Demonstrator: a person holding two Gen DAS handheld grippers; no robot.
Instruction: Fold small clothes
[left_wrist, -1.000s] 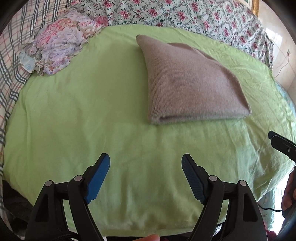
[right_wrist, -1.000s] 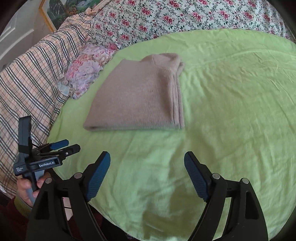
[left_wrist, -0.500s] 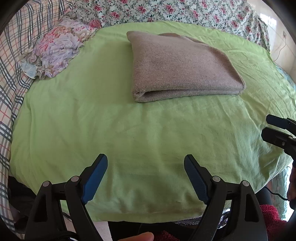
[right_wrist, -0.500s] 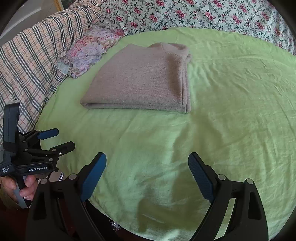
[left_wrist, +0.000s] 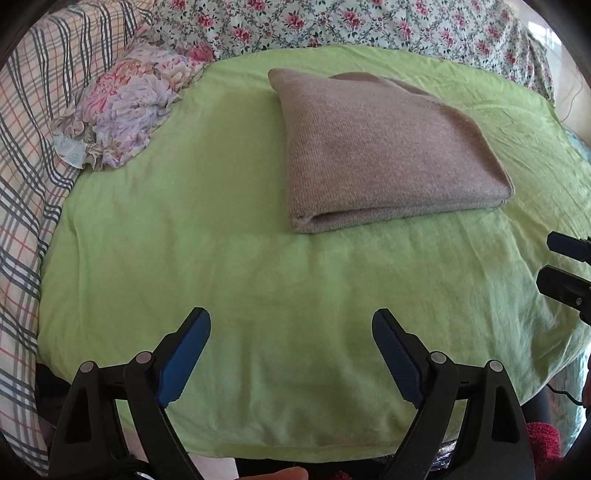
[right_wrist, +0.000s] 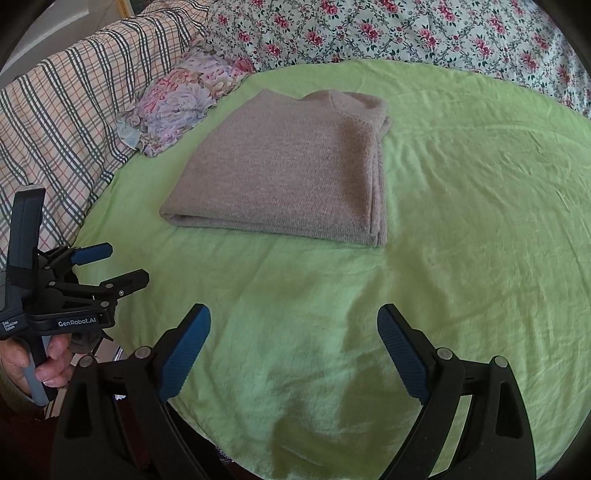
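Beside folded sweater (left_wrist: 388, 147), floral cloth (left_wrist: 129, 107); left gripper (left_wrist: 291, 354) opening, right gripper (right_wrist: 293, 350) wide, both empty.

Sweater (left_wrist: 384, 147): matt taupe knit, fine ribbed, soft. Green sheet (left_wrist: 221, 258) under it: thin matt cloth, lightly creased. Left of sweater, frilly floral fabric (left_wrist: 133, 107). Gripper pads (left_wrist: 184, 358): ridged blue rubber on black matt plastic.

Both grippers hang angled downward, side by side and apart. The left gripper (left_wrist: 291, 354) has its jaws opening wide, nothing between them. The right gripper (right_wrist: 293, 350) stands wide too, jaws empty. A hand (right_wrist: 33, 360) grips the left one's handle from below.
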